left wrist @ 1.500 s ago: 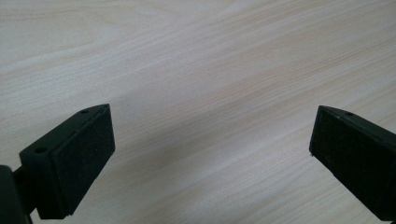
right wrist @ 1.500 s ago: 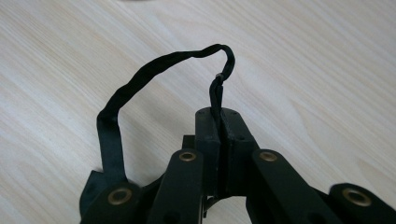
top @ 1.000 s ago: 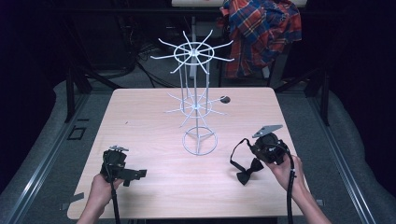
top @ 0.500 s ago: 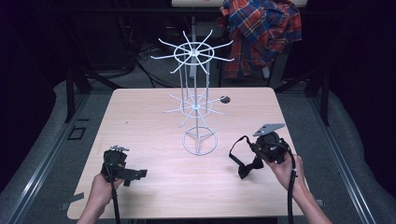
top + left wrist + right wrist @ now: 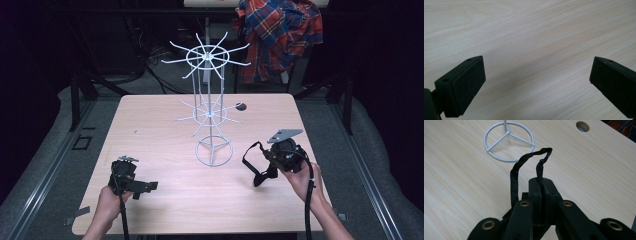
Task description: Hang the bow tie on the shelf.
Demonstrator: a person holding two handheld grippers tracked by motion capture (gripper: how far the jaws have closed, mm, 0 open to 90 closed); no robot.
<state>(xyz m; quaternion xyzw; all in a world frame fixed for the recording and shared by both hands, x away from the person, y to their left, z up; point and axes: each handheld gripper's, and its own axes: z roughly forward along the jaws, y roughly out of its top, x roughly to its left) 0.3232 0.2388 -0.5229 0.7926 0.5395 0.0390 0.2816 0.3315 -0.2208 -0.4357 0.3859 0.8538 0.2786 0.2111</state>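
Table top (image 5: 160,135): pale light-wood grain with fine streaks running under my jaws.
Wire rack (image 5: 209,107): white all over, spokes and ring base alike.
Strap (image 5: 517,175): black fabric band, plain, no pattern I can see.
My left gripper (image 5: 536,85): black jaws, matte.
My right gripper (image 5: 541,190): black, with brass-coloured rivets; a grey plate on top in the high view.
Shirt (image 5: 280,35): plaid of red, blue and white, behind the table.
Surroundings: dark, nearly black, with grey floor at the sides.
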